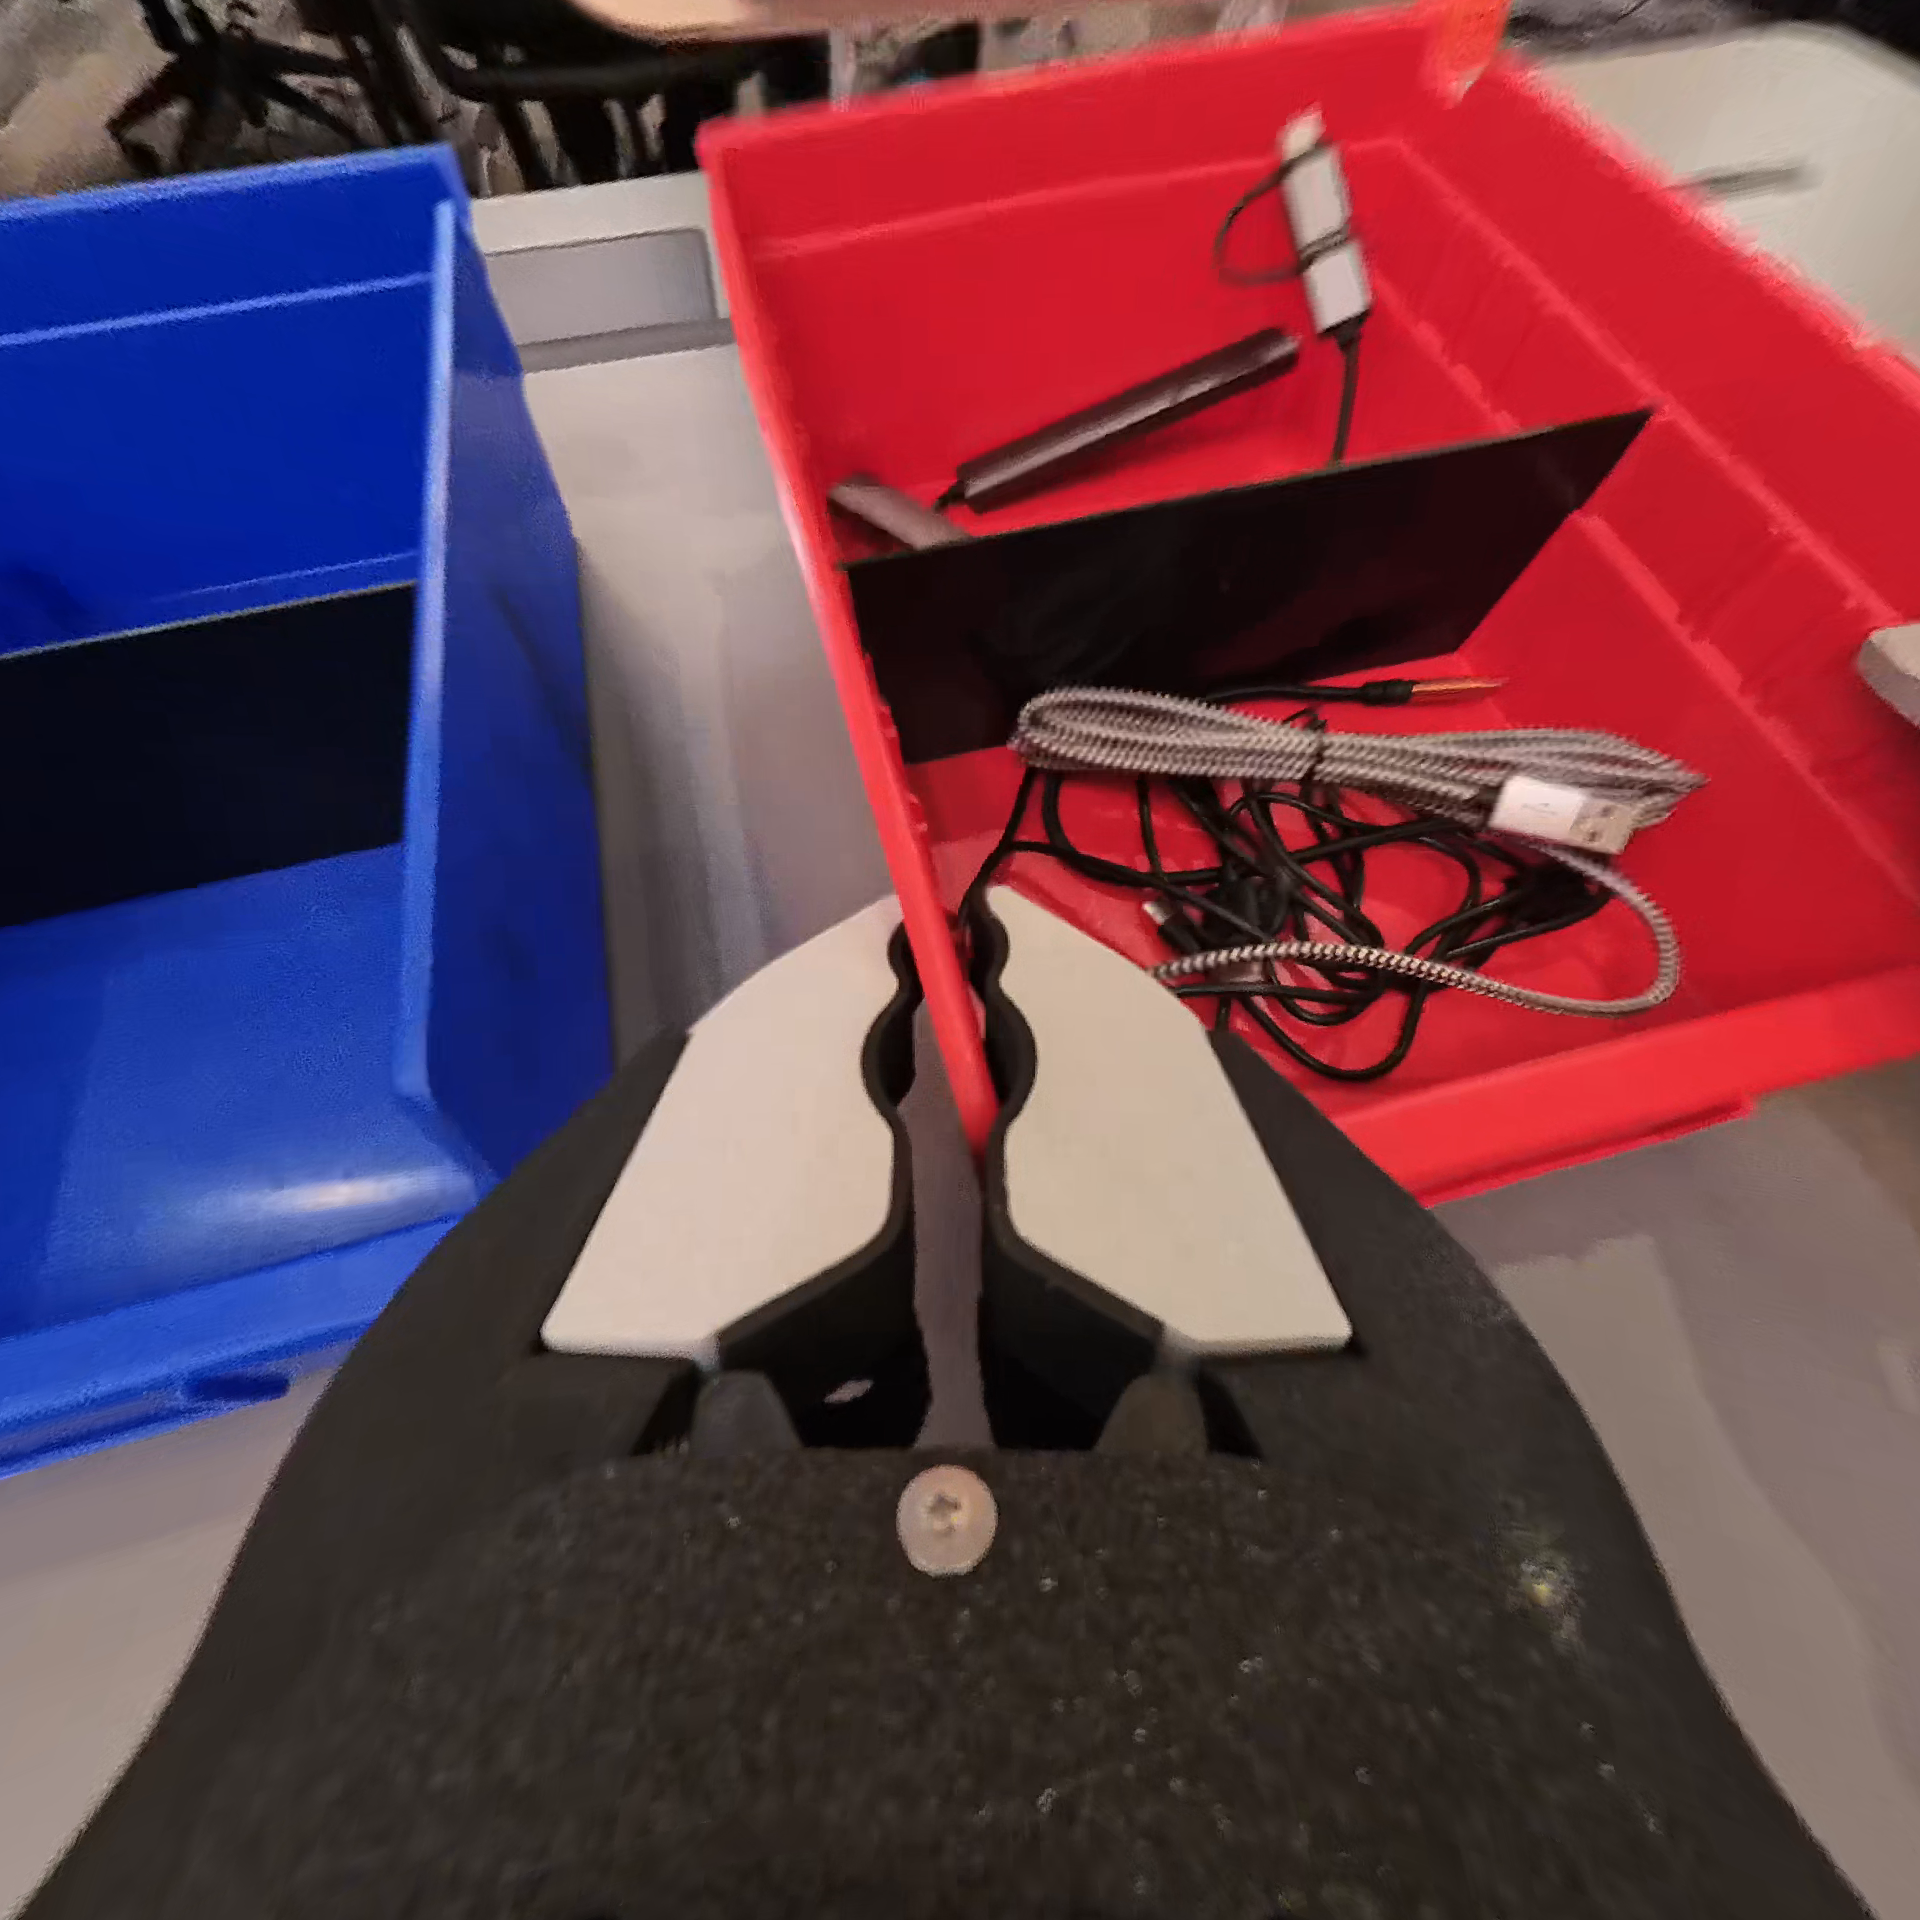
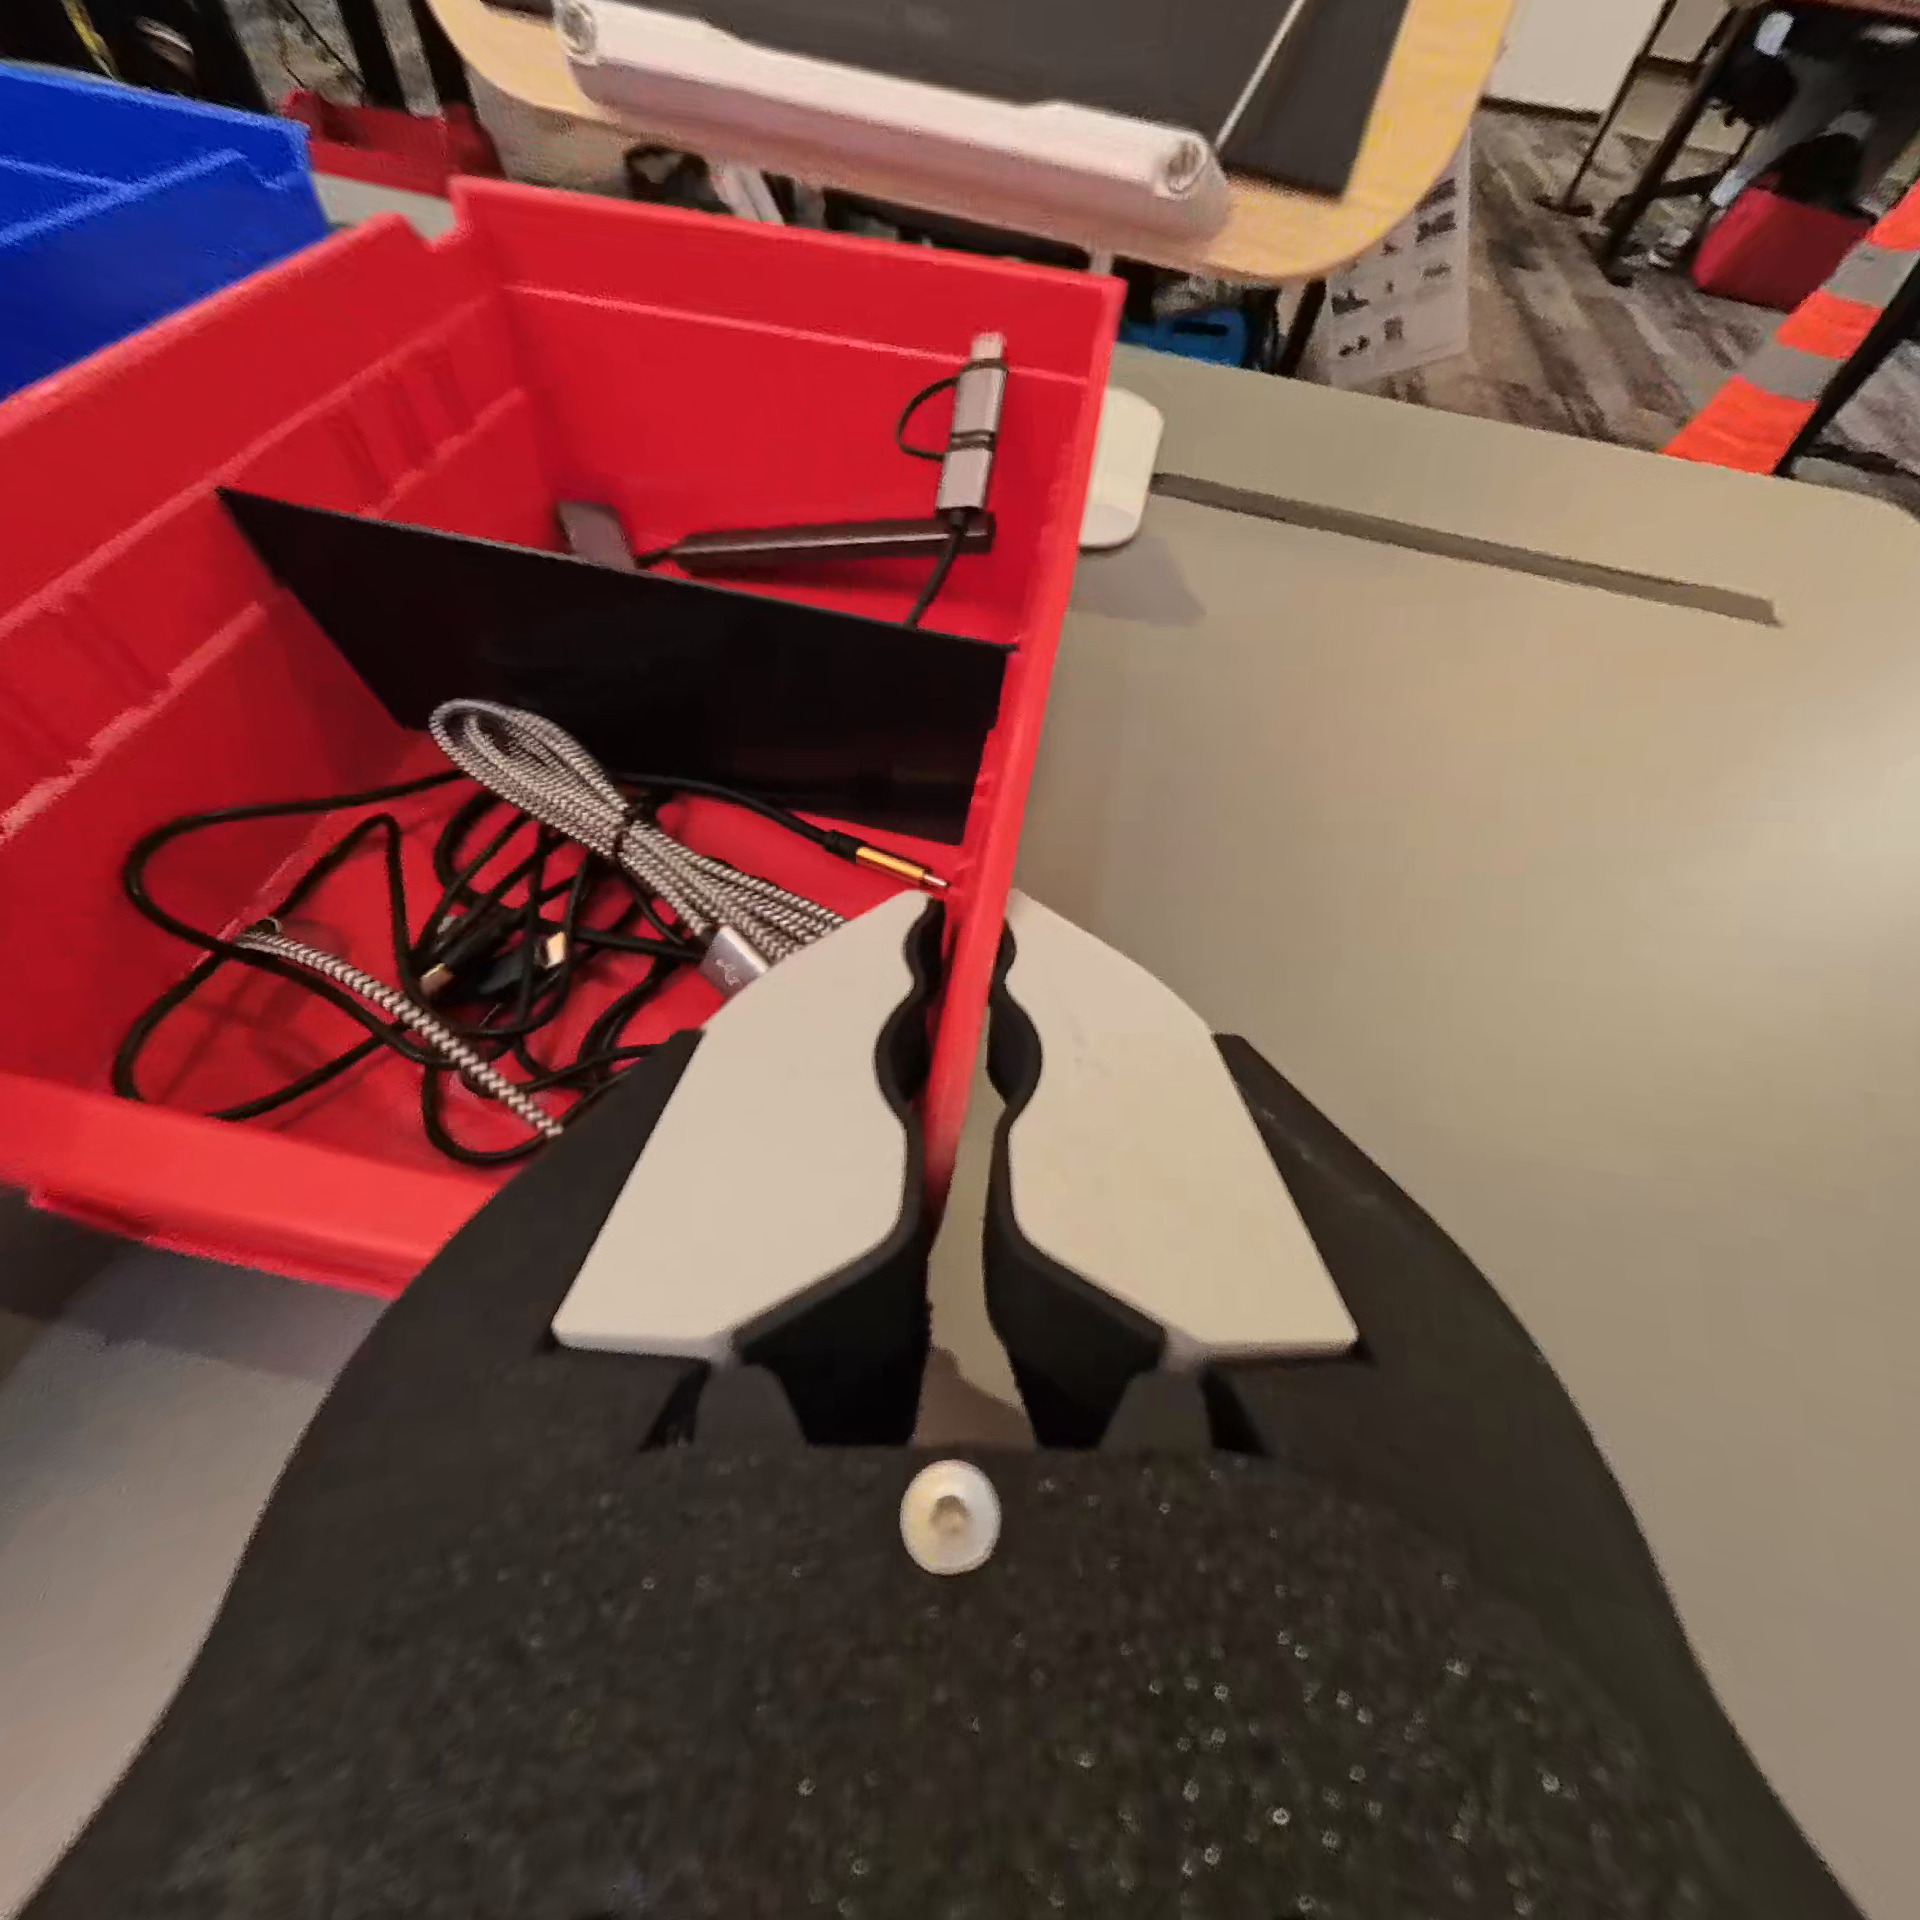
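Both tools clamp the red bin's side walls — the left tool (image 1: 943,935) on the wall nearest the blue bin (image 1: 260,727), the right tool (image 2: 971,920) opposite — jaws narrow on the red bin (image 1: 1351,1132), steadying it on the grey bench (image 2: 1455,831); cables (image 2: 468,935) lie inside.

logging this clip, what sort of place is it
Probably an office or lab workspace: a grey table holds red and blue plastic storage bins, with a wood-edged desk on carpet beyond.
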A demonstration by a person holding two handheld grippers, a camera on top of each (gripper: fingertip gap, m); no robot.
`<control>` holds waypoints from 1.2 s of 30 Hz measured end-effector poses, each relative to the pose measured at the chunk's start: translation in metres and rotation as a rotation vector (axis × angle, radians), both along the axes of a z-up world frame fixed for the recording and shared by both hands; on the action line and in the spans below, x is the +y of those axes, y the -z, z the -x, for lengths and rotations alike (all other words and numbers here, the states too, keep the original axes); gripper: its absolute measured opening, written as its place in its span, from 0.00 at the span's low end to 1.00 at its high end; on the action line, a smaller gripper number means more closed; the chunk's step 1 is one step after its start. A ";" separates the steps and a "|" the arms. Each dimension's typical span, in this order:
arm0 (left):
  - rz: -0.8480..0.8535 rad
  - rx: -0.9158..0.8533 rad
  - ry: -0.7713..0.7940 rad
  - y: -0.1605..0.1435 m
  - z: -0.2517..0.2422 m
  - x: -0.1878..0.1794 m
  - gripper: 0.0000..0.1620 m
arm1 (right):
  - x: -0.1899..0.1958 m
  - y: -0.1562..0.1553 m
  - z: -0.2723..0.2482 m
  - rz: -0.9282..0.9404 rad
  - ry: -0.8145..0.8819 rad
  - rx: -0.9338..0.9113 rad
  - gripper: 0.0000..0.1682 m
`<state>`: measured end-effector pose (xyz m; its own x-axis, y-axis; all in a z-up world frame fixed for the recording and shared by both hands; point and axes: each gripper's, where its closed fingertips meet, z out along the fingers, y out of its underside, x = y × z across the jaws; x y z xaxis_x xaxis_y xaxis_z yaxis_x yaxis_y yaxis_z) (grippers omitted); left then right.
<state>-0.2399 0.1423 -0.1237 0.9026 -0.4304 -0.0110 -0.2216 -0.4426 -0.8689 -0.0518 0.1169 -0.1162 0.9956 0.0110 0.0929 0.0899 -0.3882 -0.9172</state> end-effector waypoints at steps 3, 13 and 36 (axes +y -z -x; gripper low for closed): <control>0.011 0.031 0.069 0.001 -0.002 -0.003 0.09 | 0.006 0.001 0.001 0.008 -0.038 0.050 0.05; -0.092 -0.020 0.161 -0.022 0.021 -0.070 0.20 | -0.057 -0.022 -0.013 -0.155 -0.187 0.099 0.10; 0.039 -0.061 -0.052 0.009 0.270 0.053 0.05 | -0.148 -0.011 0.186 -0.182 -0.722 -0.039 0.02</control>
<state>-0.5095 0.1948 -0.1328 0.9220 -0.3823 0.0609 -0.1444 -0.4856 -0.8621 -0.2380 -0.0306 -0.1051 0.7427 0.6418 0.1910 0.2991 -0.0627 -0.9522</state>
